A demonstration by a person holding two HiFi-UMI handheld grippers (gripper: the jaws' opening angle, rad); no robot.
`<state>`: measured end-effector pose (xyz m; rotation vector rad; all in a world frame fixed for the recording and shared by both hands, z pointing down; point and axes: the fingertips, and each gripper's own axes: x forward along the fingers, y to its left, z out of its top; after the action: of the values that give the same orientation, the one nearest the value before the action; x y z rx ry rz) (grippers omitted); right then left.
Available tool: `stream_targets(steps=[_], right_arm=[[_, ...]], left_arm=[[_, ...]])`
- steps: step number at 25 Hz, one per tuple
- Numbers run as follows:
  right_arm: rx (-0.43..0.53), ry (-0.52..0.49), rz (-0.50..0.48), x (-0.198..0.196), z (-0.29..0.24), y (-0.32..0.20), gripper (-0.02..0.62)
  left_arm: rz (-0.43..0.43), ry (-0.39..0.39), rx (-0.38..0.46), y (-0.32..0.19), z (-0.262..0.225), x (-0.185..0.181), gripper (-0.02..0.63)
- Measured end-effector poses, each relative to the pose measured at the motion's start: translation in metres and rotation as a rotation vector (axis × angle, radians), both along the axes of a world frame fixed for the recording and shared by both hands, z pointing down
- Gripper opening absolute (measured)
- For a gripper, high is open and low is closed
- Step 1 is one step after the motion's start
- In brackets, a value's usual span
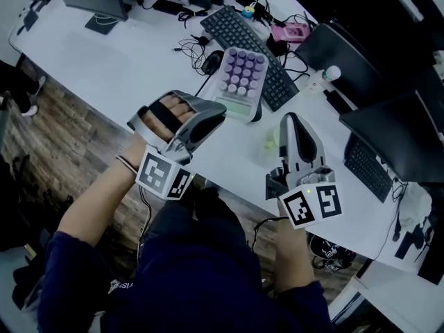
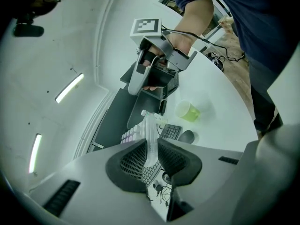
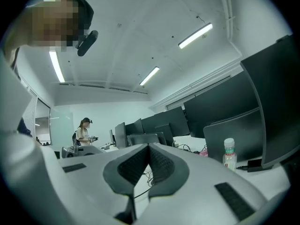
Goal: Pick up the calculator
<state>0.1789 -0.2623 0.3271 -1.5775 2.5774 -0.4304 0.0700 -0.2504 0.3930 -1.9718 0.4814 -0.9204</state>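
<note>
Wide white worktop (image 1: 139, 61) fills the head view, with dark monitor screens (image 1: 399, 134) lined up along its far right side. A long black keyboard (image 1: 239, 37) runs diagonally across the middle.

The left hand-held gripper (image 1: 218, 120), grey with a marker cube at the wrist, is clenched on the task's thing: a pale rectangular calculator with rows of round purple keys (image 1: 241, 80). The left gripper view shows its thin edge pinched between the two ribbed black pads. The calculator is held up over the worktop, sticking out from the jaws, and in the head view its far corner overlaps the keyboard.

Over to the right hand-held gripper (image 1: 293, 123): it hovers near the worktop's front edge, well apart from the calculator. Its jaws are pressed together with nothing between them.

Smaller things now. A translucent green cup (image 2: 188, 110) stands on the worktop just beside the right hand-held gripper. A black computer mouse (image 1: 211, 61) sits just left of the calculator. A small clear bottle with a white cap (image 3: 228, 154) stands upright in front of the monitors.
</note>
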Motion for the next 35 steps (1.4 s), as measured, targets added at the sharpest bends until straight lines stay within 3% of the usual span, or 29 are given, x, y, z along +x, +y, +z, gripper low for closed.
stream_targets(steps=[35], right_arm=[[0.222,0.029,0.080,-0.015,-0.131,0.000,0.003]], left_arm=[[0.121,0.063,0.298,-0.017,-0.166,-0.016,0.091]])
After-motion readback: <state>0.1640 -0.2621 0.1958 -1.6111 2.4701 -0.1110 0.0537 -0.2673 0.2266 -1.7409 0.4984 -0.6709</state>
